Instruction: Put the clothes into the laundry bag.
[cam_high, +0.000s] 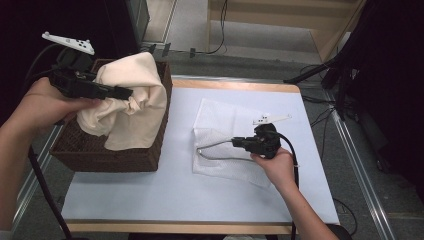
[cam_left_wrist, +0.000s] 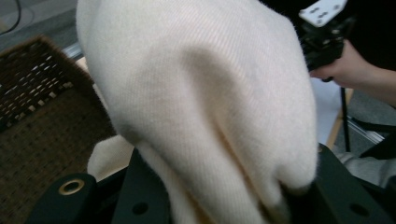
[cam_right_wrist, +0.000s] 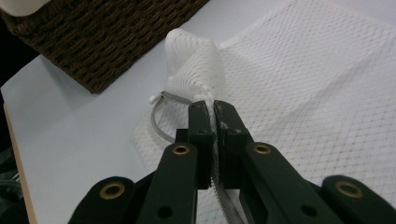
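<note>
The left hand-held gripper pinches a cream cloth, a soft, finely ribbed fabric that bunches into folds at the jaws and drapes over the near right corner of a dark woven basket at the left end of the desk. The right hand-held gripper has its jaws pressed together on the zipper edge of a white mesh bag, which lies flat on the desk, well right of the basket, with its mouth lifted slightly.
</note>
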